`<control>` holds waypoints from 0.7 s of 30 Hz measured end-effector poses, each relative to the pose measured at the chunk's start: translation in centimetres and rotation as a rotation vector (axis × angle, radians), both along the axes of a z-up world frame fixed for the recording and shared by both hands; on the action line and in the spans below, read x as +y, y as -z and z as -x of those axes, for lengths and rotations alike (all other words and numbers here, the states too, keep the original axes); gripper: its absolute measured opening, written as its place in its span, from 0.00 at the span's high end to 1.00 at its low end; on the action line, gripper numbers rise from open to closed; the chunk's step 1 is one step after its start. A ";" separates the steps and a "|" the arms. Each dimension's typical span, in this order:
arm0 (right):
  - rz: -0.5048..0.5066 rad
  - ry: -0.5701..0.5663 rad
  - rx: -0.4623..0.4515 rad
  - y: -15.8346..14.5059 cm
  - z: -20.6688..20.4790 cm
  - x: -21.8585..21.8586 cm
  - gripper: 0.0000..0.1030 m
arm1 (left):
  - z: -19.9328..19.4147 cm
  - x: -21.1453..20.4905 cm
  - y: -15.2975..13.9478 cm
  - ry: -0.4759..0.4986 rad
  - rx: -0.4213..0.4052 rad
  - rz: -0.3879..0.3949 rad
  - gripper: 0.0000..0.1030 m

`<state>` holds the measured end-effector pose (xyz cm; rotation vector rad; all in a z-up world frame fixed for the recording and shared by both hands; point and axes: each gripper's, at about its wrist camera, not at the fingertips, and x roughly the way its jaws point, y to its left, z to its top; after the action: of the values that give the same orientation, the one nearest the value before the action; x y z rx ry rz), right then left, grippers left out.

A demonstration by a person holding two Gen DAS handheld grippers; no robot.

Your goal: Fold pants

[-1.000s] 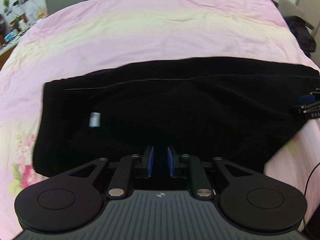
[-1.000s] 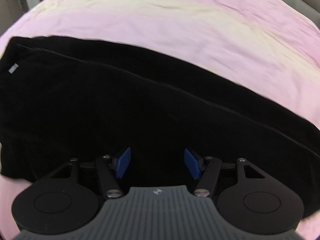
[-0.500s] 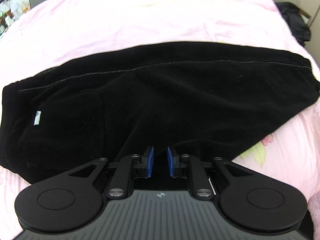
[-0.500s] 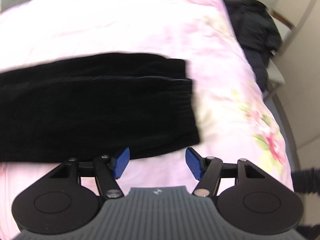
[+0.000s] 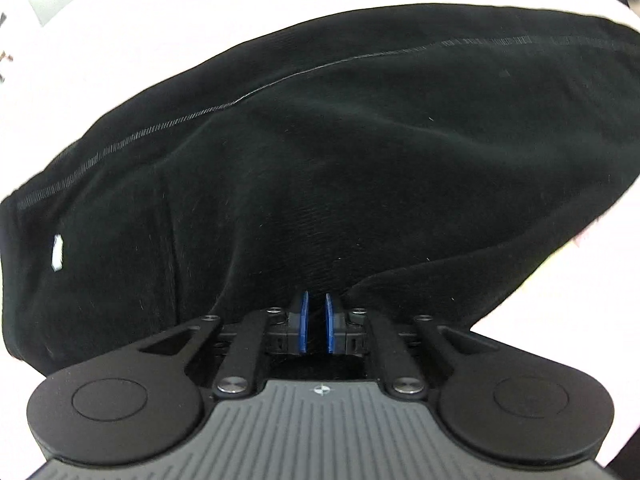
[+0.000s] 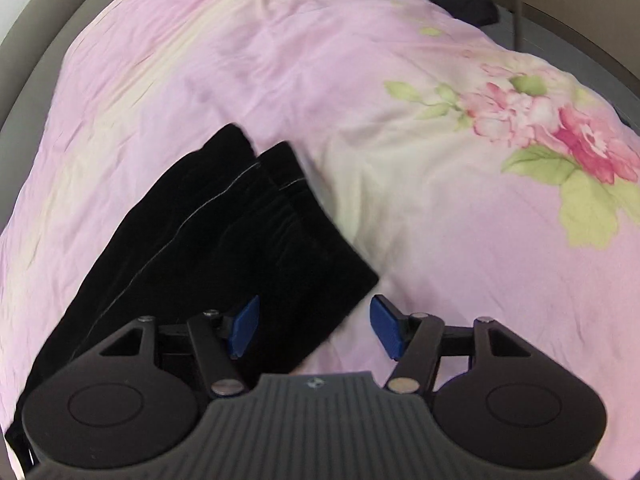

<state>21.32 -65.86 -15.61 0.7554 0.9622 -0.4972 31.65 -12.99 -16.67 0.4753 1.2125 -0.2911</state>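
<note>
Two tongs | left tongs (image 5: 313,322) clenched on black pants (image 5: 340,168) | right tongs (image 6: 314,330) released | pink floral bedspread (image 6: 440,152)

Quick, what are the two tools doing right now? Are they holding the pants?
Left tool: shut on the pants.
Right tool: open, holding nothing, over the leg ends.

Left gripper (image 5: 313,322) closer over pants (image 5: 360,160); right gripper (image 6: 314,326) swung to cuff end, bedspread (image 6: 400,120) filling view.
</note>
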 end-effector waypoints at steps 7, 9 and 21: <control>0.047 -0.139 -0.082 -2.6 -4.8 -1.5 0.47 | -0.8 -0.8 -0.3 -0.017 0.023 -0.004 0.92; 0.091 -0.196 -0.087 -2.9 -6.6 -1.6 0.47 | -0.7 -1.3 -0.9 -0.016 0.026 -0.003 0.92; 0.094 -0.351 -0.040 1.5 -10.2 -1.4 0.68 | -1.4 -1.0 -1.9 -0.066 0.003 0.029 0.87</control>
<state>31.53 -67.22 -17.14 0.4959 1.0018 -0.2180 33.01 -13.95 -14.72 0.4090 1.2227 -0.2532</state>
